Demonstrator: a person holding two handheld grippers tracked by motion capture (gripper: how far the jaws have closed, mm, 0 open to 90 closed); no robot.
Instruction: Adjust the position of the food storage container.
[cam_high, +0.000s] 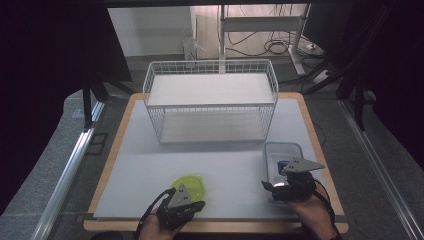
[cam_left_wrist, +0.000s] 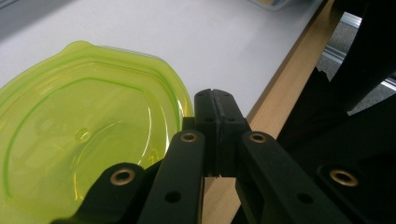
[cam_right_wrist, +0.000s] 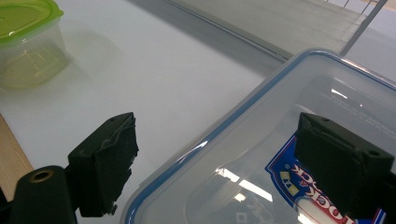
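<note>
Right gripper (cam_high: 278, 190) hovers at near end of clear blue-rimmed container (cam_high: 283, 156), right side of worktop (cam_high: 210, 160); fingers (cam_right_wrist: 105, 163) spread wide, one outside lid edge, one over label, nothing gripped. Left gripper (cam_left_wrist: 215, 100) clenched empty, beside green-lidded tub (cam_left_wrist: 74, 140) at front edge. Step looks like pre-grasp on blue container. Next: lower, straddle rim, close. Wire basket (cam_high: 210, 100) waits behind.

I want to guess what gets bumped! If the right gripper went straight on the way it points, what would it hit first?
Probably the clear box with the blue-rimmed lid. The right gripper stands open, one jaw over the lid and one beside its edge. Farther on is the wire basket.
</note>
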